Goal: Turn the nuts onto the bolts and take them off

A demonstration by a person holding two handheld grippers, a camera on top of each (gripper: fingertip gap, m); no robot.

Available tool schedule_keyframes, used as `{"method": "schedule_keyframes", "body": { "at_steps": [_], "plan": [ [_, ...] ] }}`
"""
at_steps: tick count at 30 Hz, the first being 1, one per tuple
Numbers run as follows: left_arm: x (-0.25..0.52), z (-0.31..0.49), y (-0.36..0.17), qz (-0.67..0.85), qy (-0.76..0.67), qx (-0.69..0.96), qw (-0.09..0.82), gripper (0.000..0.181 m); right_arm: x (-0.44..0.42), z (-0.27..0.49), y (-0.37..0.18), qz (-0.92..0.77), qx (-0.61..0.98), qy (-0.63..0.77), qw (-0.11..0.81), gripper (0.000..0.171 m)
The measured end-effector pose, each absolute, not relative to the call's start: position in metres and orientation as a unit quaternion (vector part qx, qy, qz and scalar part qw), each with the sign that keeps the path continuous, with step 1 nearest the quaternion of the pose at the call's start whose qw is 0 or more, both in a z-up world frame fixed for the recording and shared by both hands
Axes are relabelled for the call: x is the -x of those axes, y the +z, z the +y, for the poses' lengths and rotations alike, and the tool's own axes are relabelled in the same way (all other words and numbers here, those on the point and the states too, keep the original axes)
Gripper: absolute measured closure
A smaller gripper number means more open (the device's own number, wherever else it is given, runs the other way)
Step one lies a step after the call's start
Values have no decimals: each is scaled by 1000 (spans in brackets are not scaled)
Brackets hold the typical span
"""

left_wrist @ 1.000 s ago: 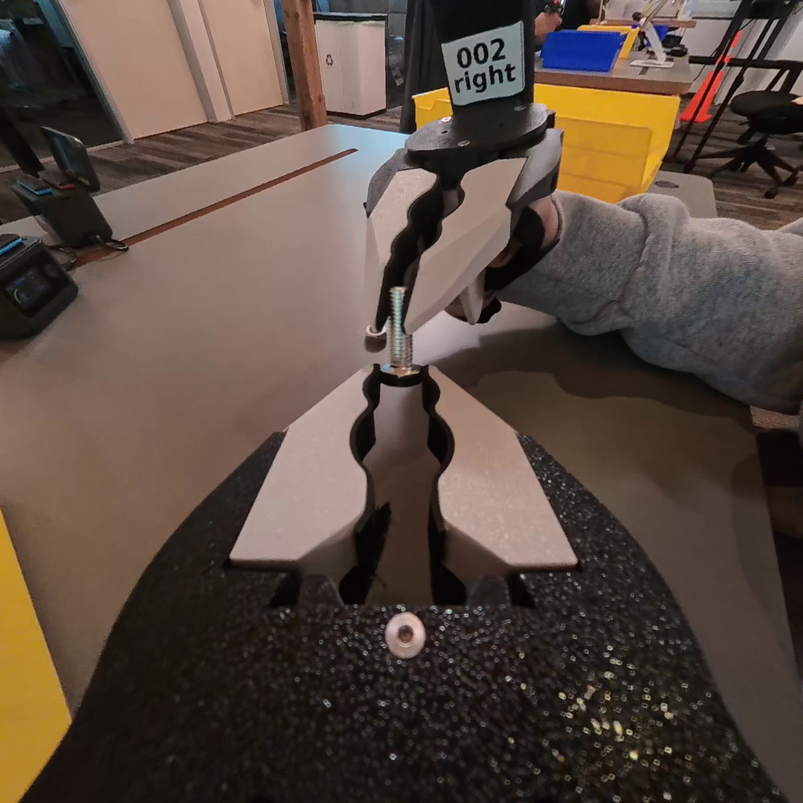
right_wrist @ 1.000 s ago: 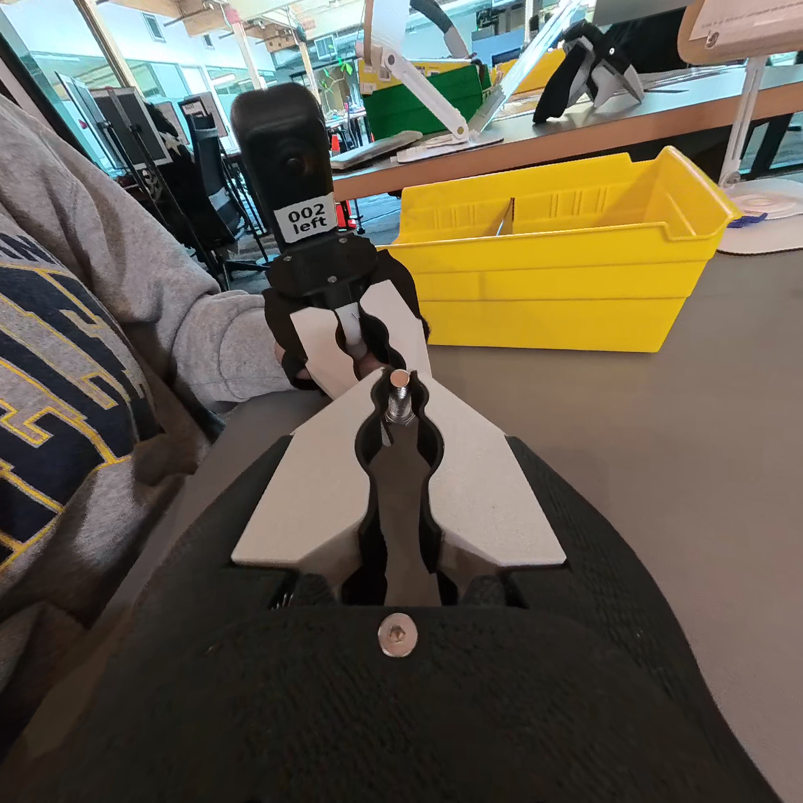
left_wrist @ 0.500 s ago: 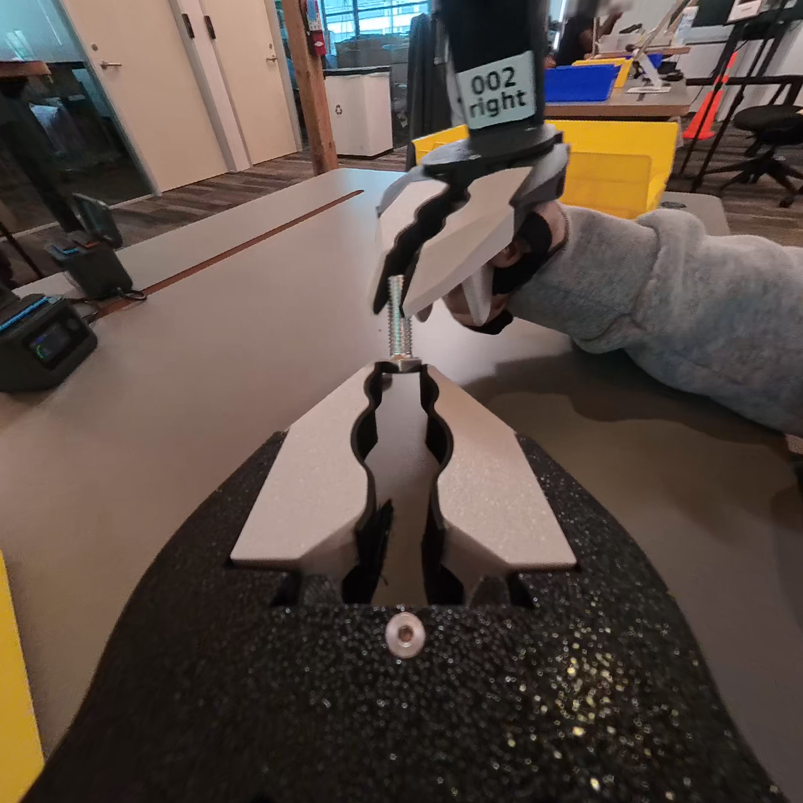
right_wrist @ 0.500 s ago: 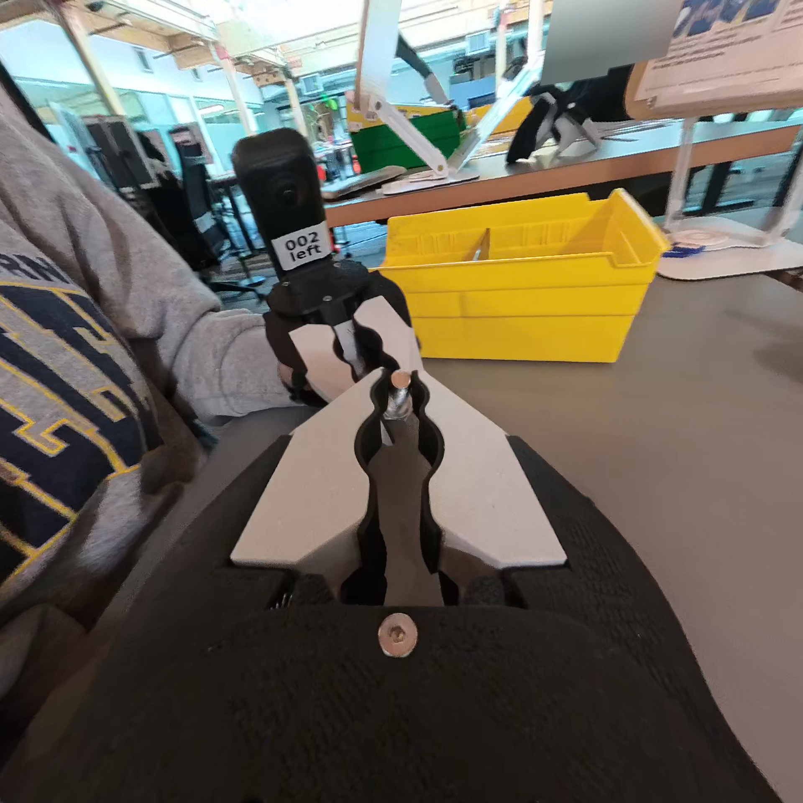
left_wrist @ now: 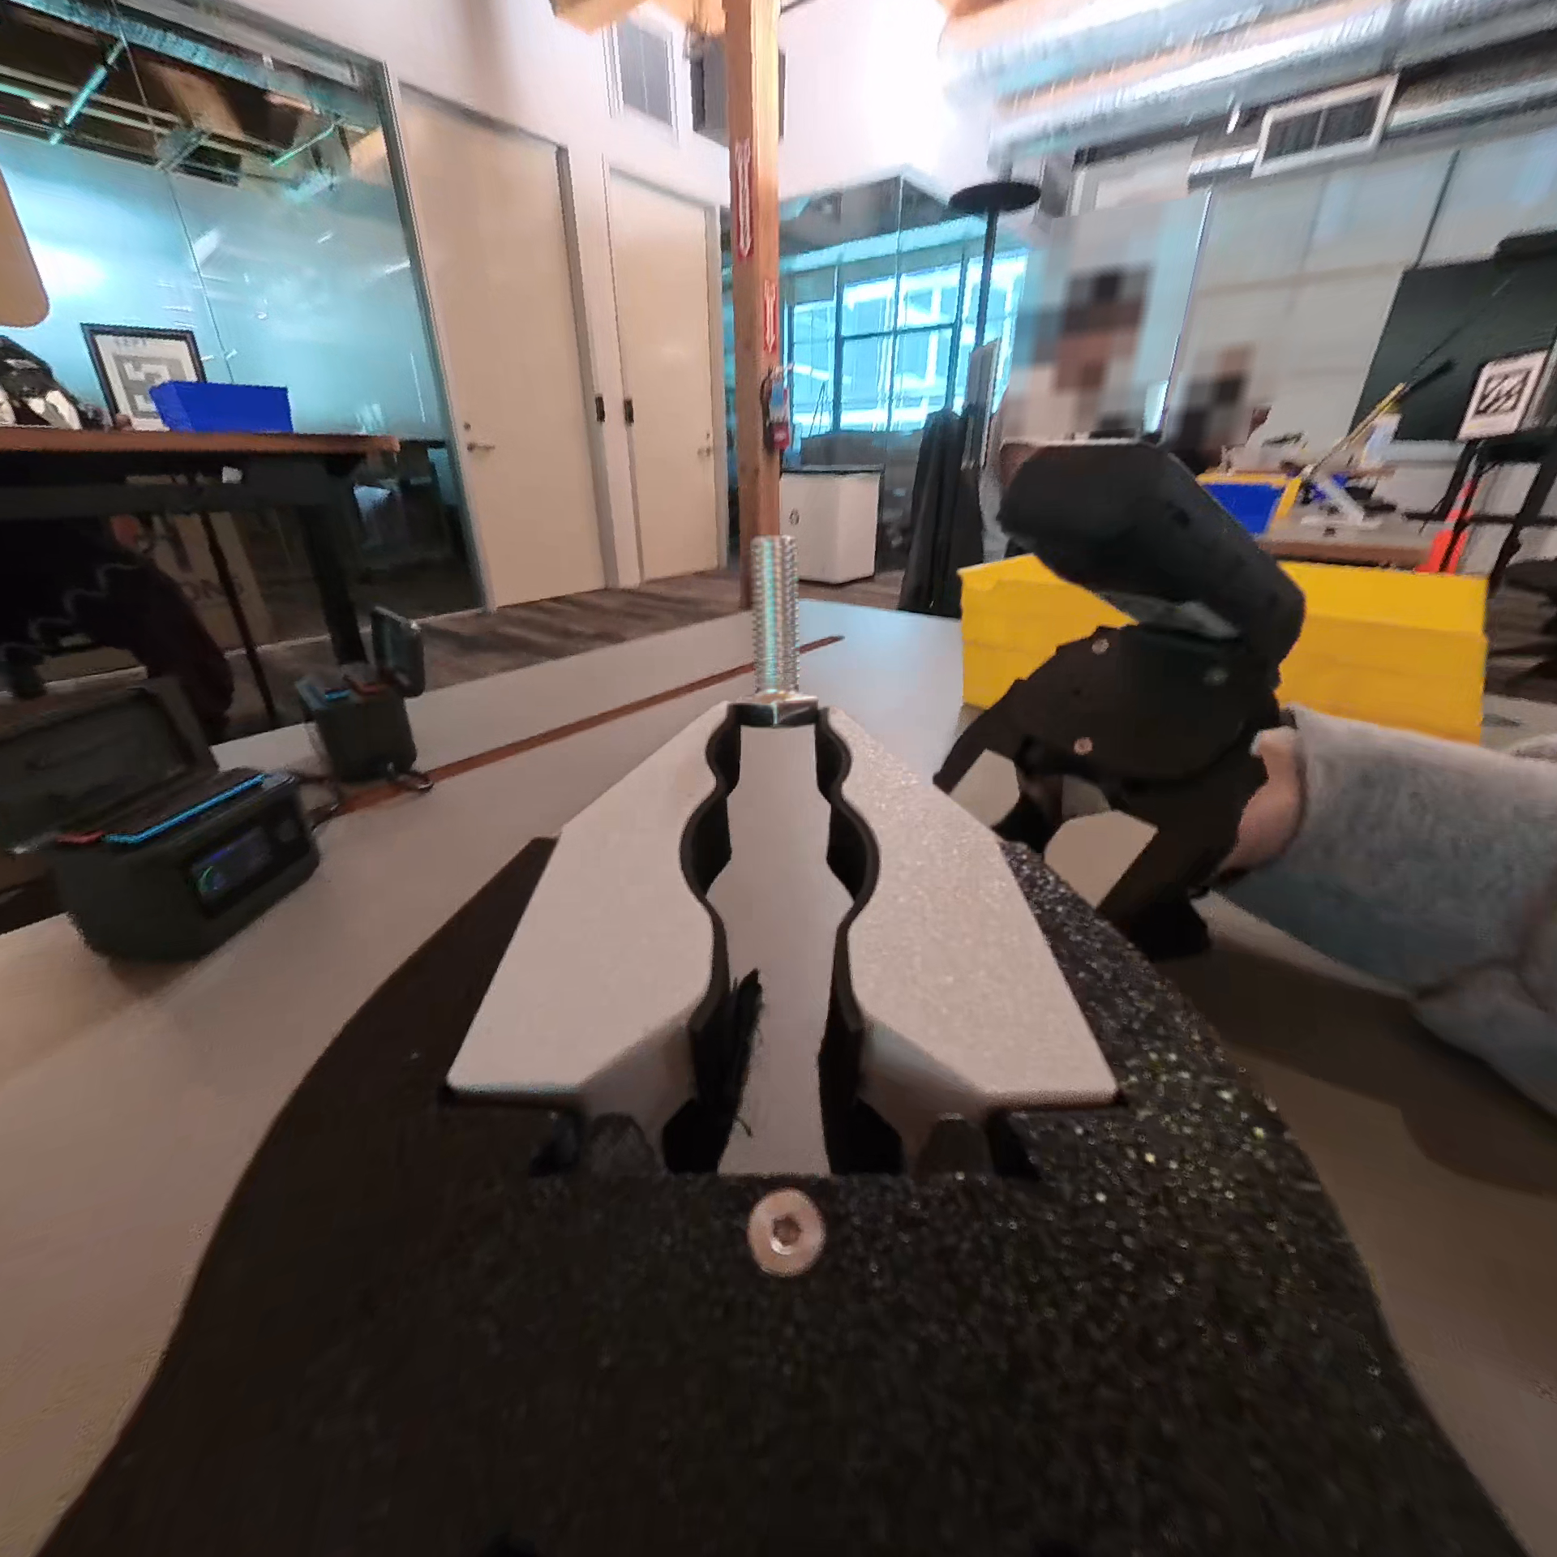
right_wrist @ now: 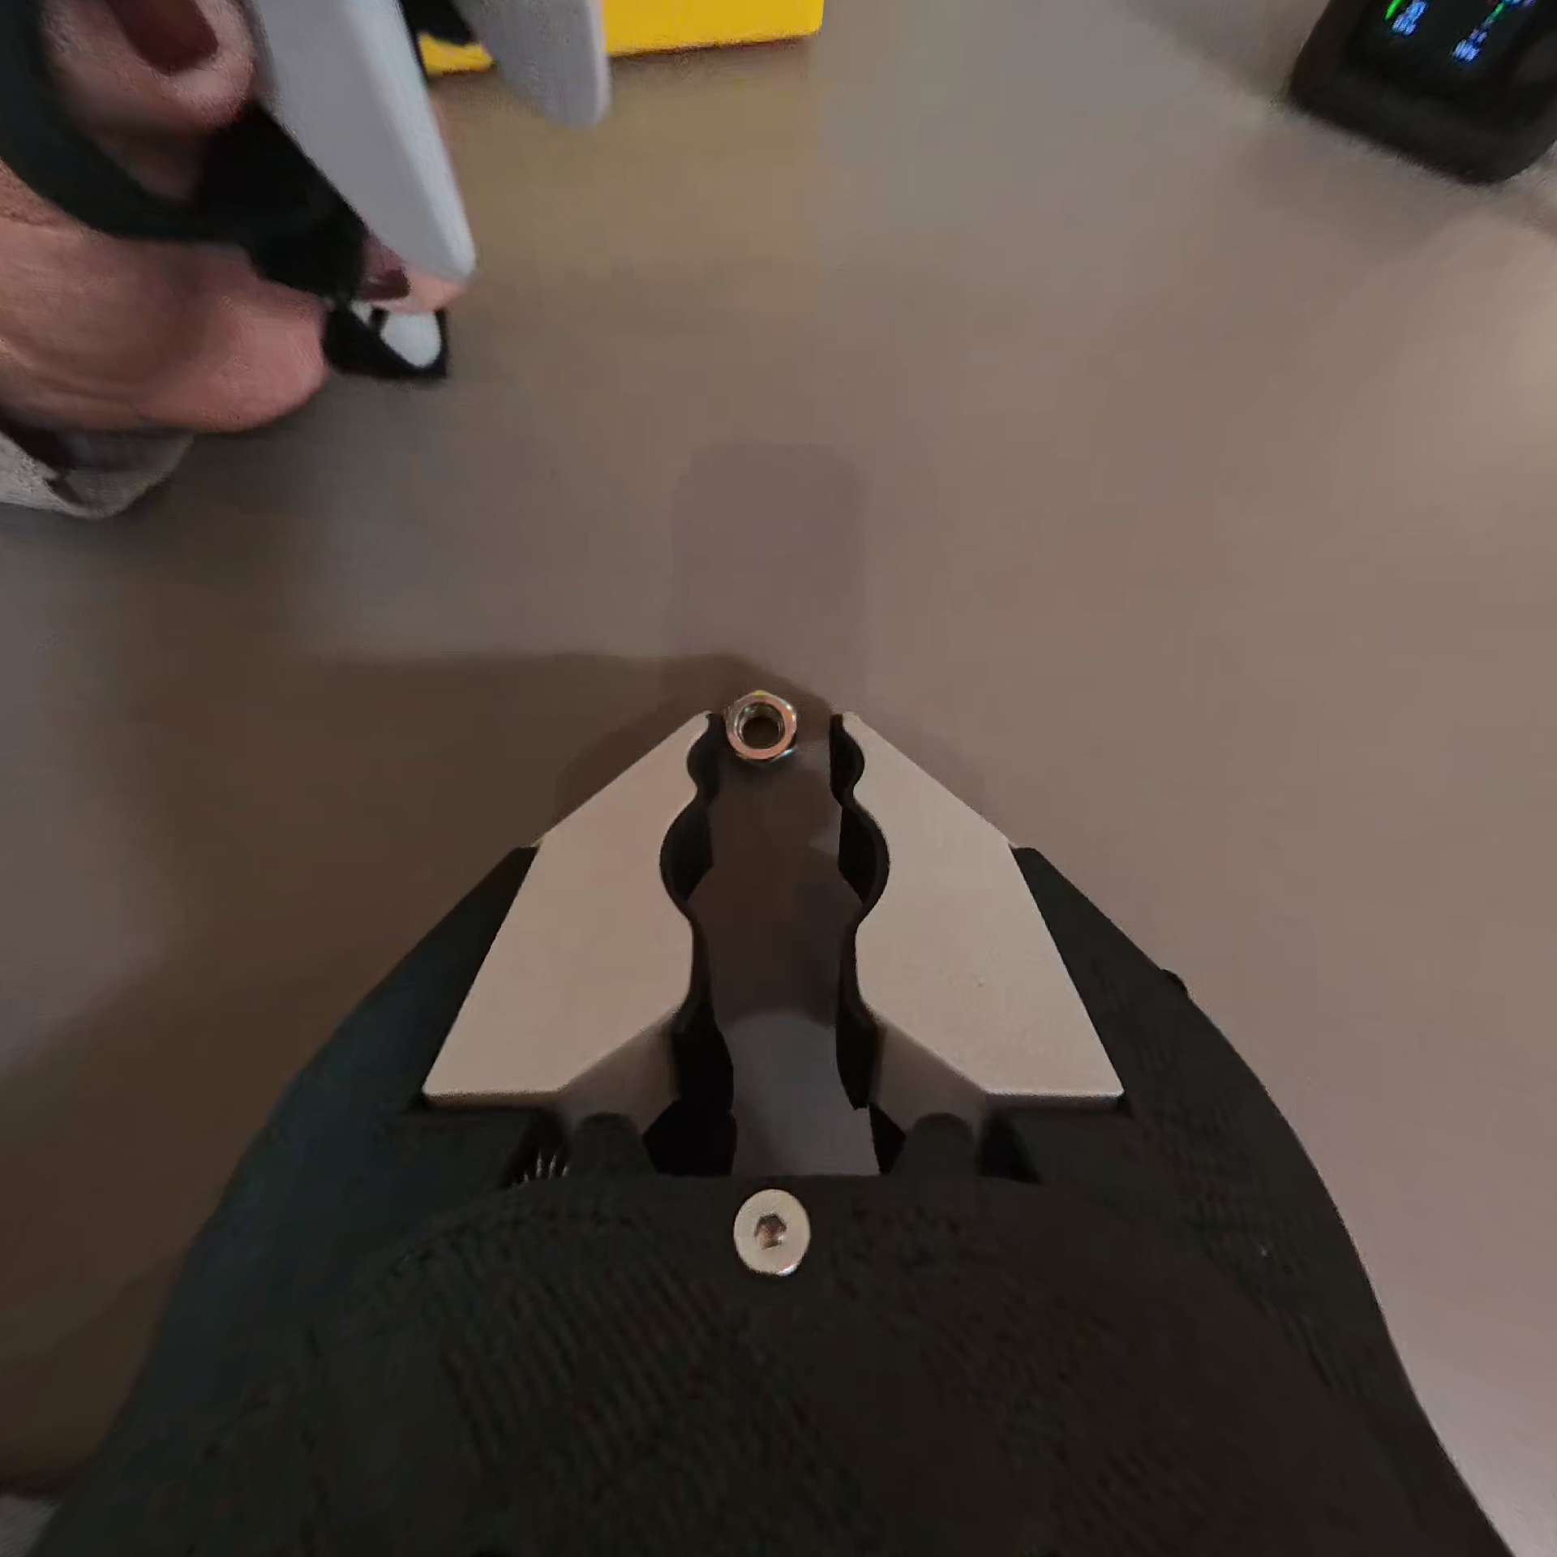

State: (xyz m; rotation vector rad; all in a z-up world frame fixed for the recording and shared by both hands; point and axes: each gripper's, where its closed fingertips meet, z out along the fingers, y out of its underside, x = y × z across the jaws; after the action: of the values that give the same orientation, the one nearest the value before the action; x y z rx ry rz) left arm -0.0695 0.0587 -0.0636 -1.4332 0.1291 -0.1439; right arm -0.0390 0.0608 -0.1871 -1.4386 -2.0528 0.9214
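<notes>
**Nut off the bolt, lying at the right gripper's tips**

The left gripper [left_wrist: 773, 716] is clenched on the hex head of the bolt [left_wrist: 775, 619], so the threaded shank stands upright and bare above its fingertips, clear of the grey bench [left_wrist: 253, 994]. Gripping by the head leaves the whole thread free for a nut to run on or off, and the flats give the pads something that should resist turning.

To the right of the bolt, the right gripper [right_wrist: 768, 735] points steeply down at the bench. The small hex nut [right_wrist: 761, 726] sits between its fingertips with its bore facing the camera. A sliver of gap shows on each side of the nut, so it looks released and probably resting on the bench, though motion blur makes contact hard to confirm. Set flat like this, the nut will not roll and can be picked up again by its flats.

Beyond the bolt stands a yellow bin [left_wrist: 1382, 640]; left of the bolt sits a dark charger case [left_wrist: 185, 859].
</notes>
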Motion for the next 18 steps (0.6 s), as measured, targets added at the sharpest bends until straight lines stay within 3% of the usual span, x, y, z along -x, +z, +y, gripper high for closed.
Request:
{"method": "schedule_keyframes", "body": {
  "at_steps": [6,11,18],
  "plan": [
    [59,81,-70,79,-94,665,737,166,41,78,-173,-715,544,347,269,155],
    [41,77,-84,147,-106,691,699,166,30,107,-107,-605,541,463,355,155],
    [4,64,-58,154,-256,620,726,167,3,89,-36,-587,486,534,366,155]
  ]
}}
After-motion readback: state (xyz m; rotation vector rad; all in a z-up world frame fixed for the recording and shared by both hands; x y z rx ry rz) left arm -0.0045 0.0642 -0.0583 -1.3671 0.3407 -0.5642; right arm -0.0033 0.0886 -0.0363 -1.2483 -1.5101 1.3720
